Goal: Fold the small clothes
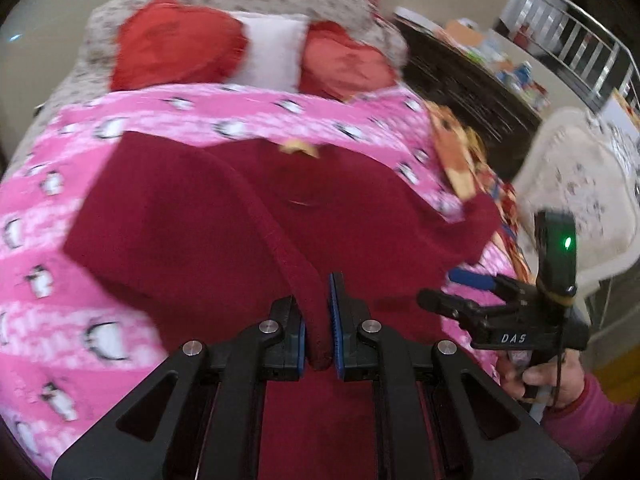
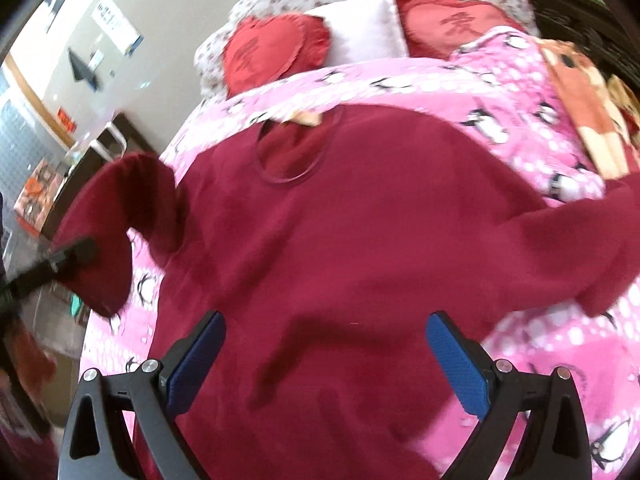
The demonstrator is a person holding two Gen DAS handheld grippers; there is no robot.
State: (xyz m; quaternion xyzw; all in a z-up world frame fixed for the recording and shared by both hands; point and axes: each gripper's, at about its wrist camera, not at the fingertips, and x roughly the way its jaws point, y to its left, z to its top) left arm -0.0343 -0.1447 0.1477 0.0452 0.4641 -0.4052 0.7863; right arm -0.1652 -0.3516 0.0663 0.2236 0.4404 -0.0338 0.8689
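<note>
A dark red sweater [image 2: 340, 248] lies spread on a pink penguin blanket [image 2: 520, 120], neck hole towards the pillows. My left gripper [image 1: 318, 320] is shut on the sweater's left sleeve [image 1: 280, 240] and holds it lifted over the sweater body; the raised sleeve also shows in the right wrist view [image 2: 116, 216]. My right gripper [image 2: 324, 360] is open and empty, hovering over the sweater's lower body. It also shows in the left wrist view [image 1: 452, 292], held at the sweater's right edge. The sweater's right sleeve [image 2: 592, 248] lies stretched out to the right.
Two red heart cushions [image 1: 176, 40] [image 1: 344, 64] and a white pillow [image 1: 272, 52] lie at the head of the bed. An orange patterned cloth [image 2: 588, 92] lies at the blanket's right edge. A white chair [image 1: 576, 184] and a metal rail [image 1: 576, 36] stand to the right.
</note>
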